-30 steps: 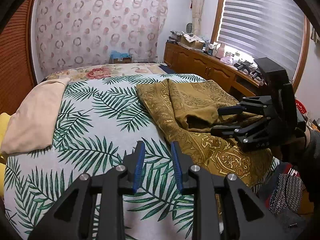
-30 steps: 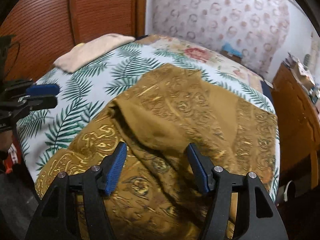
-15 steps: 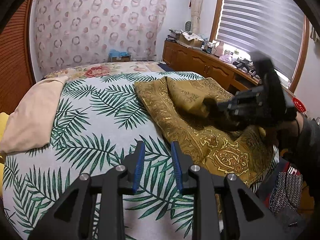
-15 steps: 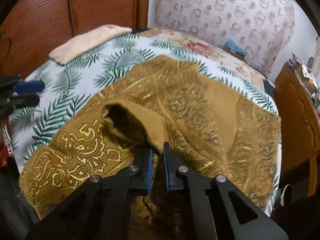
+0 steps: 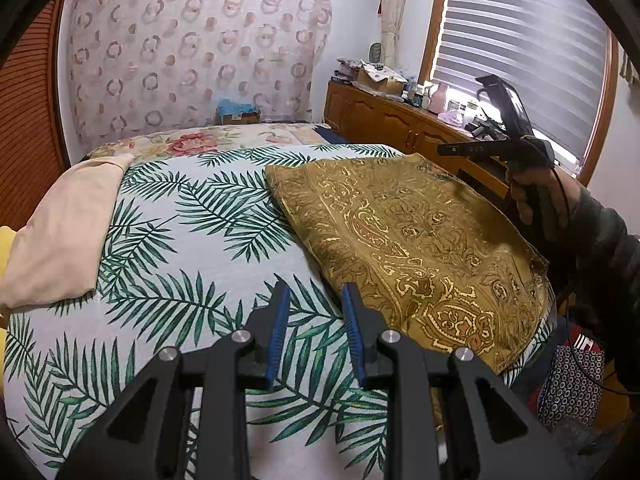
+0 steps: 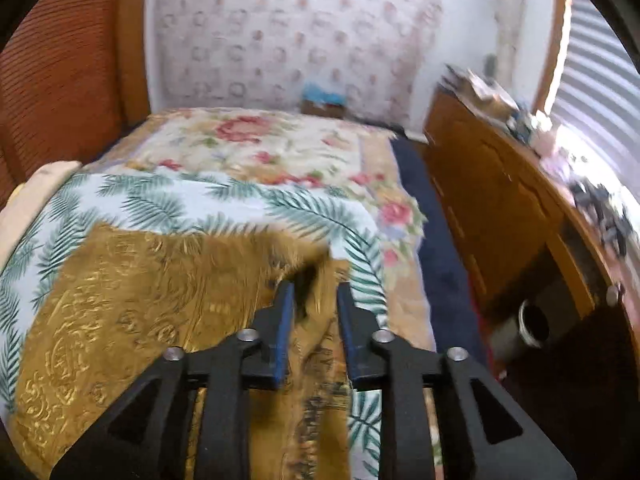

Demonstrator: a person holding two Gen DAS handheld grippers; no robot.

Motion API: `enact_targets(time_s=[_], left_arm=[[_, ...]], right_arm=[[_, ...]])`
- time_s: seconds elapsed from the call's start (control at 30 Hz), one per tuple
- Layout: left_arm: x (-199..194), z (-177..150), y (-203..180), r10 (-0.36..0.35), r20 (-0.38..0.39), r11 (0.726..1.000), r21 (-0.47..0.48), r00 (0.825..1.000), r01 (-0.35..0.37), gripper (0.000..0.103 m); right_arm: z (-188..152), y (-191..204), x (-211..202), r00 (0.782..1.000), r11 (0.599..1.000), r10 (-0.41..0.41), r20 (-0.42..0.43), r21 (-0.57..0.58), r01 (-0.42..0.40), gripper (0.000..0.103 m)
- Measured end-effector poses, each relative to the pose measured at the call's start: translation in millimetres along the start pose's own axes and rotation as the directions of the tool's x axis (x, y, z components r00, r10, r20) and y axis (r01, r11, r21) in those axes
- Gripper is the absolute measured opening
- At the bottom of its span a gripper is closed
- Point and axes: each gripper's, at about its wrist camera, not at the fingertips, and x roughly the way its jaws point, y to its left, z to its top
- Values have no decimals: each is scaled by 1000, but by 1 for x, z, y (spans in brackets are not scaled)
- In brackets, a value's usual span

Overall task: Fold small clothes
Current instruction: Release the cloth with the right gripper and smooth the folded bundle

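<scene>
A mustard cloth with gold paisley print (image 5: 416,240) lies spread flat on the palm-leaf bedspread (image 5: 172,248), at the bed's right side. My left gripper (image 5: 314,320) is open and empty, just above the bedspread to the left of the cloth's near edge. My right gripper (image 6: 314,308) is partly open over the cloth's far right corner (image 6: 304,264), with cloth between the fingers (image 6: 285,320). The view is blurred. The right gripper also shows in the left wrist view (image 5: 452,150), at the cloth's far corner.
A beige folded cloth (image 5: 64,232) lies at the bed's left side. A floral cover (image 6: 264,148) lies at the head of the bed. A wooden dresser (image 5: 400,124) with clutter stands right of the bed. A patterned bag (image 5: 572,384) sits on the floor.
My right gripper shut on the folded-over flap, carried it to the far right and spread the cloth flat. Its jaws have now parted. My left gripper stayed in place.
</scene>
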Motion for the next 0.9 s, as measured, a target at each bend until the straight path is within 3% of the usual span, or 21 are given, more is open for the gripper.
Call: enact_targets(time_s=[0.1, 0.23, 0.47, 0.63, 0.83, 0.9], left_arm=[[2, 1, -3, -13, -7, 1000, 3, 1000, 13, 25], [5, 3, -10, -30, -16, 999, 10, 999, 30, 25], [15, -5, -27, -70, -72, 996, 41, 995, 73, 25], [19, -7, -32, -76, -85, 996, 50, 994, 80, 25], [32, 4, -26, -71, -89, 996, 54, 993, 76, 25], [40, 13, -21, -62, -97, 996, 52, 993, 68, 25]], right_arm=[[-8, -8, -8, 999, 999, 32, 14, 33, -32, 40], [-30, -6, -31, 996, 996, 88, 22, 30, -89, 47], [-84, 12, -69, 988, 988, 157, 7, 0, -157, 48], [-109, 19, -81, 987, 987, 161, -13, -19, -162, 48], [-111, 9, -72, 988, 988, 155, -19, 0, -155, 48], [-104, 2, -67, 987, 987, 160, -9, 19, -160, 56]])
